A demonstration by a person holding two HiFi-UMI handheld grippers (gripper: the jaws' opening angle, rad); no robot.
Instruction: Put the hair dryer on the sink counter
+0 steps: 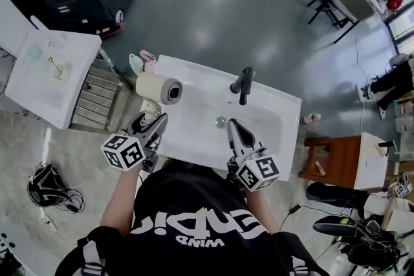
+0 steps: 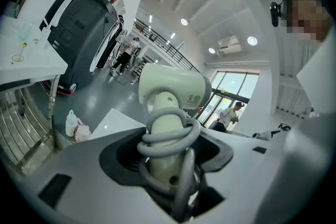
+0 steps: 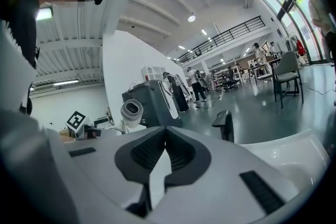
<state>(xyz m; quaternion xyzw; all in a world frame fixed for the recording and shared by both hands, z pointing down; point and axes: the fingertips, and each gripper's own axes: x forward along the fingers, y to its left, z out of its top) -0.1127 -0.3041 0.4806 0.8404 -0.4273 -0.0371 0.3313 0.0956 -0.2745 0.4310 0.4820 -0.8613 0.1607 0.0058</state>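
Grey open floor rings the sink table. Left hand-held gripper clamps the hair dryer upright at the table's left edge; right hand-held gripper, jaws together, hangs over the front rim.

hair dryer at left end of sink, faucet rightward (behind drain)

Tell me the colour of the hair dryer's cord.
Grey cord; the left gripper view shows it best.

Faucet mid-counter; bare sink counter rightward
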